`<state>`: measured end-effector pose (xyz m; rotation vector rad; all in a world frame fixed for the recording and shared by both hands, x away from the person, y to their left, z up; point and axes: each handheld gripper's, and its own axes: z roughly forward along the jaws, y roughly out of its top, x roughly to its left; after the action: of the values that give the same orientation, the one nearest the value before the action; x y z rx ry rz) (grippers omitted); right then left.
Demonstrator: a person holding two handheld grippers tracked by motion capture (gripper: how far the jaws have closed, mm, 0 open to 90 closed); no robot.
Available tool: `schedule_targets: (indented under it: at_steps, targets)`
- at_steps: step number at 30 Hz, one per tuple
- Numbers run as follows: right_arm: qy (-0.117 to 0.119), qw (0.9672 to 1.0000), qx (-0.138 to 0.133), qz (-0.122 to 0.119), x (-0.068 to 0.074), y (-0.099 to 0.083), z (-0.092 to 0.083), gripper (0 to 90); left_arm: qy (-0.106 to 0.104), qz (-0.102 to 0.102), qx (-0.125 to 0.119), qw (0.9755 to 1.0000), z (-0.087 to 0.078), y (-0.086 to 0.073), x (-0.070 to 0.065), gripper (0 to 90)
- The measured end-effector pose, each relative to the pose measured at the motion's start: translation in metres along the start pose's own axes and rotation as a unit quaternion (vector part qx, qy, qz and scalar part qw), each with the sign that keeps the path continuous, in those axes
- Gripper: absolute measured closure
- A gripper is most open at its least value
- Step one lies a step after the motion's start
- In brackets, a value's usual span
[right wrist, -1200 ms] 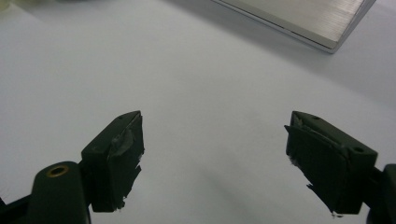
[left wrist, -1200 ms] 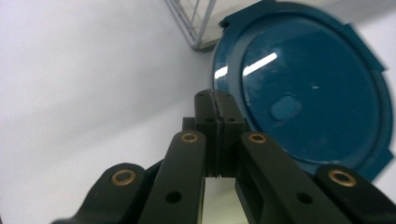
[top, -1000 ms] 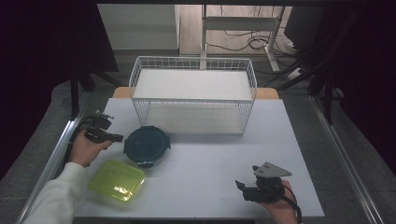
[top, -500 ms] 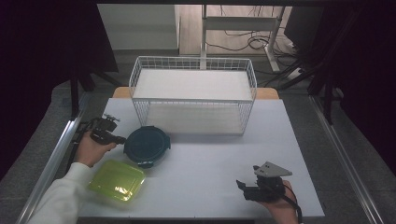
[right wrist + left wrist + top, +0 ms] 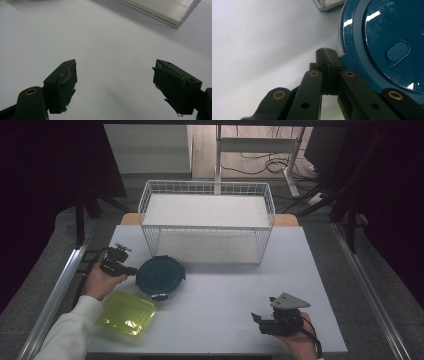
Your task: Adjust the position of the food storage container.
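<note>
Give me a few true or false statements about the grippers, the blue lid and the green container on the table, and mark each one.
1. The left gripper has its jaws shut with nothing between them. True.
2. The right gripper is shut on the blue lid. False: its jaws stand open over bare table, far from the lid.
3. The green container sits inside the wire basket. False: it lies on the table near the person's left sleeve.
4. The left gripper's tips are right at the lid's rim. True.
5. The lid lies between the basket and the green container. True.
</note>
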<state>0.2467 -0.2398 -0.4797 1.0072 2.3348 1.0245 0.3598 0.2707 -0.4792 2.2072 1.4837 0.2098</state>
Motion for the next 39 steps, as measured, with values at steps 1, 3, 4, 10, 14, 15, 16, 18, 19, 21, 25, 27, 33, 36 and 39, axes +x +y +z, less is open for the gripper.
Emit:
schedule_targets:
  at_steps: [1,3,4,10,14,15,16,18,19,21,25,27,33,36,39]
  targets:
    - [0.0,1.0,0.0,0.0,0.0,0.0,0.0,18.9,-0.001,0.001,0.0,1.0,0.0,0.0,0.0,90.0]
    - [0.0,1.0,0.0,0.0,0.0,0.0,0.0,19.0,-0.002,0.002,0.001,1.0,0.001,0.0,-0.001,90.0]
    - [0.0,1.0,0.001,0.0,0.0,0.0,0.0,19.0,-0.002,0.002,0.001,1.0,0.001,0.0,-0.001,90.0]
    - [0.0,1.0,0.002,0.001,-0.001,0.0,0.001,18.9,-0.006,0.003,0.001,1.0,0.002,0.001,-0.004,90.0]
    - [0.0,1.0,0.003,0.0,-0.001,0.0,0.001,19.0,-0.008,0.007,0.002,0.9999,0.003,0.001,-0.008,90.0]
    - [0.0,1.0,0.003,-0.001,-0.001,0.0,0.001,19.0,-0.009,0.008,0.002,0.9999,0.003,0.001,-0.009,90.0]
    - [0.001,1.0,0.003,-0.001,-0.001,0.0,0.001,18.9,-0.011,0.006,0.0,0.9999,0.003,0.001,-0.011,90.0]
    - [0.0,1.0,0.003,0.0,-0.001,0.0,0.001,18.9,-0.016,0.012,0.003,0.9998,0.004,0.002,-0.013,90.0]
    - [0.001,1.0,0.003,0.0,-0.001,0.0,0.001,18.9,-0.018,0.011,0.0,0.9998,0.005,0.003,-0.016,90.0]
    - [0.001,1.0,0.003,-0.002,-0.001,0.0,0.001,18.9,-0.019,0.019,0.003,0.9996,0.006,0.005,-0.019,90.0]
    - [0.001,1.0,0.003,-0.002,0.0,0.0,0.002,18.9,-0.023,0.027,0.004,0.9994,0.009,0.01,-0.028,90.0]
    - [0.002,1.0,0.003,-0.003,0.0,0.001,0.002,18.9,-0.026,0.033,0.004,0.9991,0.011,0.013,-0.034,90.0]
    - [0.002,1.0,0.003,-0.004,-0.001,0.001,0.002,19.0,-0.038,0.057,0.005,0.9977,0.017,0.022,-0.054,90.0]
    - [0.002,1.0,0.003,-0.003,-0.001,0.001,0.001,18.9,-0.043,0.071,0.007,0.9966,0.02,0.025,-0.066,90.0]
    - [0.002,1.0,0.002,-0.003,-0.001,0.001,0.001,19.0,-0.049,0.083,0.01,0.9953,0.023,0.028,-0.077,90.0]
